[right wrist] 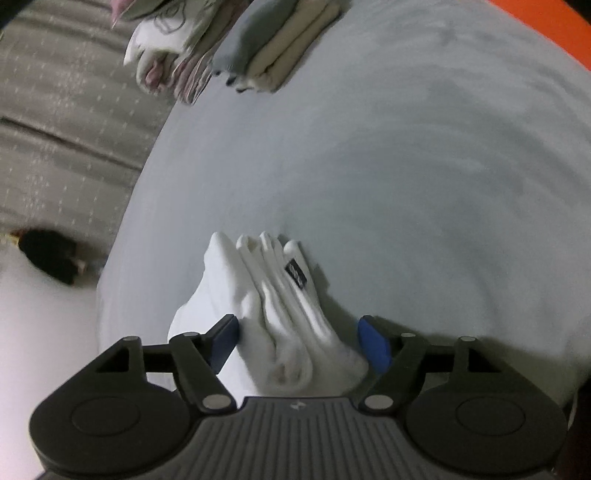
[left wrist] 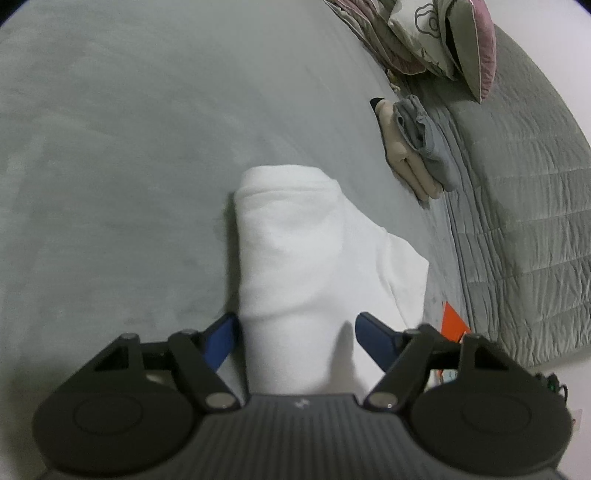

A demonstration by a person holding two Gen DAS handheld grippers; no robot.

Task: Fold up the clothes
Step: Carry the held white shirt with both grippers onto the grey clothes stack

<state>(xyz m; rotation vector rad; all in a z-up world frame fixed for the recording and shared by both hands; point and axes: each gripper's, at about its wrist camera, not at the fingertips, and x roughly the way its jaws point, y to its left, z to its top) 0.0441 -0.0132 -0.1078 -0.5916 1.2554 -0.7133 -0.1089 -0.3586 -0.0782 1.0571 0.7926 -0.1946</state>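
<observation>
A white garment (left wrist: 291, 240), folded into a narrow thick bundle, lies on the grey bed sheet (left wrist: 129, 166). My left gripper (left wrist: 297, 336) is open, its blue fingers (left wrist: 221, 339) straddling the bundle's near end without visibly squeezing it. The right wrist view shows the same white garment (right wrist: 273, 295) from its layered edge, with a small black label (right wrist: 297, 275) on top. My right gripper (right wrist: 299, 339) is open too; the stacked folds sit between its fingers, close to both pads, and the cloth is not pinched.
A stack of folded beige and grey clothes (left wrist: 417, 147) (right wrist: 280, 48) sits at the sheet's far edge beside patterned pillows (left wrist: 443, 37) (right wrist: 166, 40). A grey quilt (left wrist: 517, 221) lies to the right. An orange object (left wrist: 452, 321) (right wrist: 546, 26) shows. A dark item (right wrist: 51, 254) lies on the floor.
</observation>
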